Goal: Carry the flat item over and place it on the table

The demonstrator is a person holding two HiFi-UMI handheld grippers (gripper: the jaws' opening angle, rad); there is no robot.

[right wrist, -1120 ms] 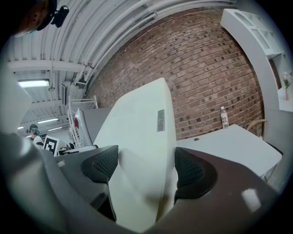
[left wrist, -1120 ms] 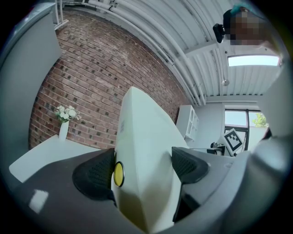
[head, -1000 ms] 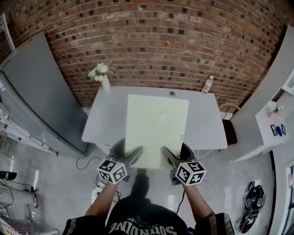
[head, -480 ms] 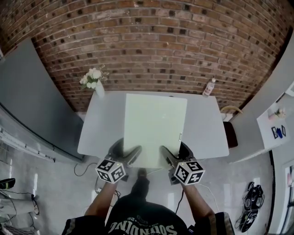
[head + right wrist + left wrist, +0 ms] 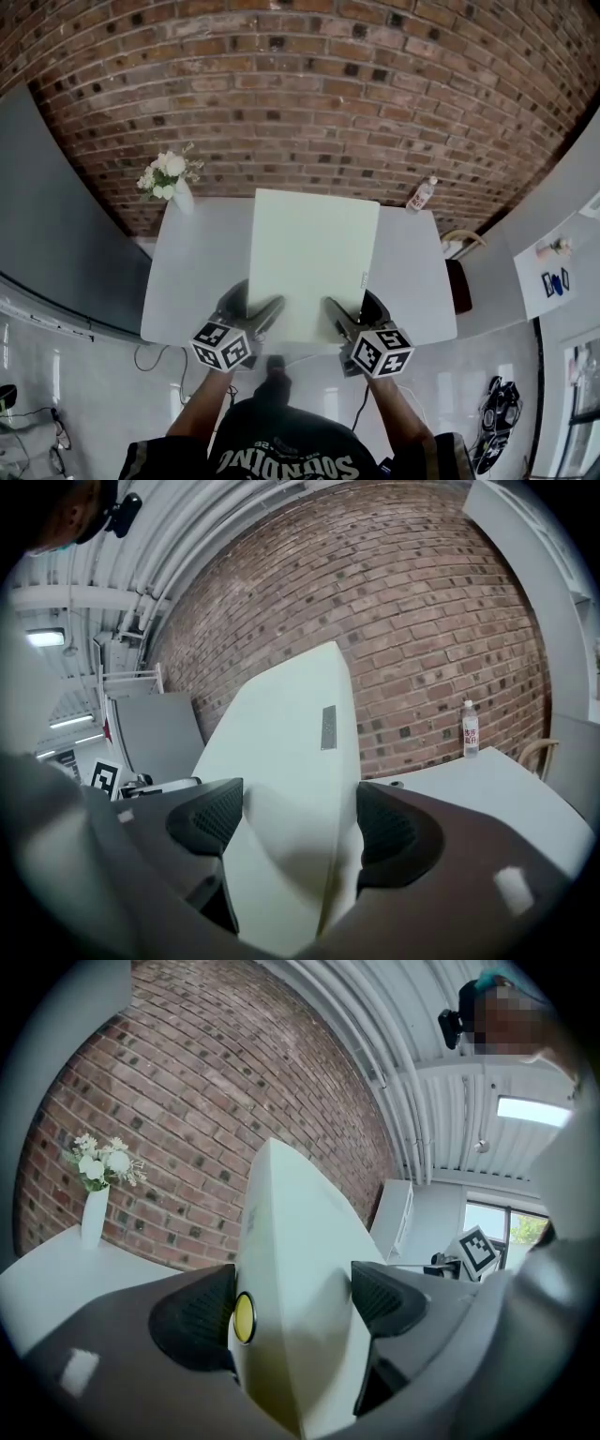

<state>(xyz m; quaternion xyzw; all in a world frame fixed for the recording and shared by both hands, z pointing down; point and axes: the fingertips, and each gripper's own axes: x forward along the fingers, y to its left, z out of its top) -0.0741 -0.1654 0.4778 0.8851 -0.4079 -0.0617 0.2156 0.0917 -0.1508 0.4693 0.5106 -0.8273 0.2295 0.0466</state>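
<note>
Pale green and flat, one rectangular board (image 5: 314,262) is held over the middle of one white rectangular table (image 5: 192,272), and two grippers grip it at the end nearest the table's front edge. The left gripper (image 5: 261,302) has both dark jaws pressed on the board's (image 5: 300,1232) near left corner, one jaw on each face, next to a small round yellow dot (image 5: 244,1318) on its rim. The right gripper (image 5: 352,307) is clamped the same way on the near right corner, and the board (image 5: 291,733) rises from between its jaws with a small grey label (image 5: 328,727) along its edge. Both gripper views show the board tilted up, its far end raised clear of the tabletop. One white vase of white flowers (image 5: 181,195) stands at the table's far left corner. One clear plastic bottle (image 5: 421,195) stands at the table's far right corner. Behind the table runs a red brick wall (image 5: 309,94).
</note>
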